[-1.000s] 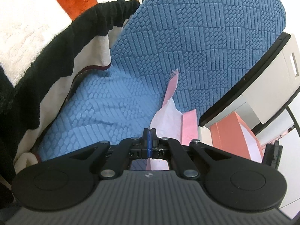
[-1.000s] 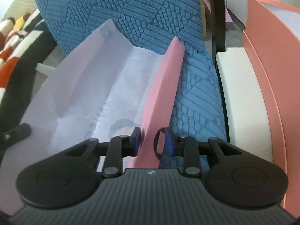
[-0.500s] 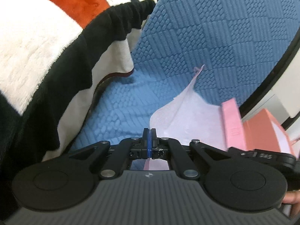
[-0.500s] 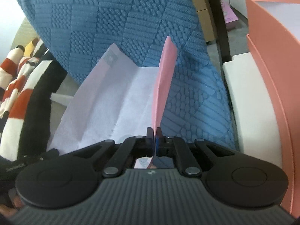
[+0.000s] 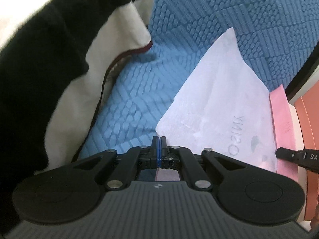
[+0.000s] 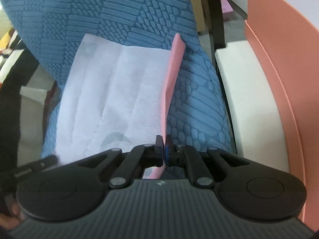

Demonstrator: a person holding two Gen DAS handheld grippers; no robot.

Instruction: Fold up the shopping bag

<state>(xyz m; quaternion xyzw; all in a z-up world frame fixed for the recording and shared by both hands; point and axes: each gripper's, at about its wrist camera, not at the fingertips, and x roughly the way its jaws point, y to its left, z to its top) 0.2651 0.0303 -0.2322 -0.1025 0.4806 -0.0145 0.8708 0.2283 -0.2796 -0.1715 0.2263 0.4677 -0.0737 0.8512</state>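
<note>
The shopping bag (image 5: 223, 103) is pale white with a pink outer side, spread over a blue quilted cushion. In the left wrist view my left gripper (image 5: 159, 139) is shut on the bag's near left corner. Faint mirrored lettering shows through the white face. In the right wrist view the shopping bag (image 6: 111, 99) lies flat to the left, and its pink edge (image 6: 172, 73) stands up in a ridge. My right gripper (image 6: 164, 139) is shut on that pink edge at its near end. The right gripper's tip (image 5: 289, 155) shows at the left view's right side.
The blue cushion (image 5: 139, 107) slopes up into a backrest (image 6: 119, 12). A striped black, white and orange blanket (image 5: 49, 59) lies to the left. A white ledge (image 6: 249, 99) and a salmon box (image 6: 283, 63) stand to the right. A black frame bar (image 6: 216, 14) rises behind.
The right gripper closed on the pink edge a second ago. Both grippers have since drawn the bag out, so its white face now lies wider and flatter on the cushion.
</note>
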